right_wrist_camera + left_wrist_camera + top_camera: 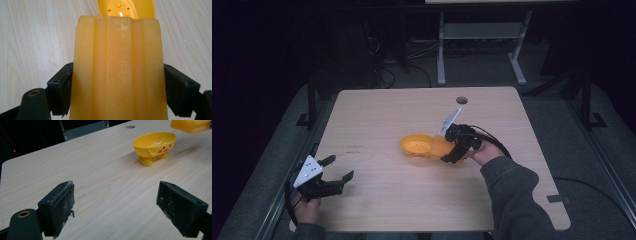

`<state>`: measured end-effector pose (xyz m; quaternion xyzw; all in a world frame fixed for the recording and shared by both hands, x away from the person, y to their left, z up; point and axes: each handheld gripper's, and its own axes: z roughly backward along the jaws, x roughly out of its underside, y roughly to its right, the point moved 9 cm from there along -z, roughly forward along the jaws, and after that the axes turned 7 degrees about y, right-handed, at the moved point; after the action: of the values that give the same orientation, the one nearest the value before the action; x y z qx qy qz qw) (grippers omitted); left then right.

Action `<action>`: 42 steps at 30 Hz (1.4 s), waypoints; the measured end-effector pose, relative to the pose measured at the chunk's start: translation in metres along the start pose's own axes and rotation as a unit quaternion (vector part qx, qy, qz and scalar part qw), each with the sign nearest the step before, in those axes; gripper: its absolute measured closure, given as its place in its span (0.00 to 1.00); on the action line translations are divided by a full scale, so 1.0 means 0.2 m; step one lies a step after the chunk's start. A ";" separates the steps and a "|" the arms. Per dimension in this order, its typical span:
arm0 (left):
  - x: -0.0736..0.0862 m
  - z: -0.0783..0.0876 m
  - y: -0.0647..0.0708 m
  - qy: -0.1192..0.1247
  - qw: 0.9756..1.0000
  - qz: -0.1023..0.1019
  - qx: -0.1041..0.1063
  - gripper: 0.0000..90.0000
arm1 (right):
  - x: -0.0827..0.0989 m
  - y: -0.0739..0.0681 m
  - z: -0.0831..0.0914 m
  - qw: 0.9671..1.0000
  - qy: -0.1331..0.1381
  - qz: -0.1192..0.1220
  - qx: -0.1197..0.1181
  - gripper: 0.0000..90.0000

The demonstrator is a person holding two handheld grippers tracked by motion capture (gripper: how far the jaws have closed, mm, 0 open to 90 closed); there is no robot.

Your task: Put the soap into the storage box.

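Note:
A yellow footed soap dish (pixel 416 145) with a little face and drain holes stands near the table's middle; it sits far right in the left gripper view (pixel 155 145). My right gripper (pixel 452 156) is shut on an orange ribbed soap bar (pixel 441 147), held just right of the dish. In the right gripper view the soap bar (pixel 117 70) is clamped between both jaws of the right gripper (pixel 117 77), with the dish (pixel 126 8) just beyond its far end. My left gripper (pixel 339 167) rests open near the front left, nothing between its jaws (pixel 115 188). The soap bar (pixel 191 125) hangs above the dish's right side.
The wooden table (pixel 412 110) has a round cable hole (pixel 461 100) at the back. A metal desk frame (pixel 482 45) stands on the dark floor beyond. A sleeve (pixel 512 195) crosses the front right corner.

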<state>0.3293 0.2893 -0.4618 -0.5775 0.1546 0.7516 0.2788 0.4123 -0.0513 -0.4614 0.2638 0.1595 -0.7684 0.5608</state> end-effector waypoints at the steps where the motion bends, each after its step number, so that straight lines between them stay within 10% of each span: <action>1: 0.00 0.00 0.00 0.000 1.000 0.000 0.000 0.15 | 0.00 0.00 -0.01 1.000 0.000 0.000 -0.003 0.23; 42: 0.00 0.00 -0.01 0.006 1.000 0.003 -0.002 0.15 | -0.28 0.08 -0.16 0.999 -0.009 0.030 -0.019 0.23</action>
<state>0.3302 0.2915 -0.4603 -0.5818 0.1565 0.7494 0.2745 0.4475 0.0053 -0.4532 0.2510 0.1611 -0.7501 0.5903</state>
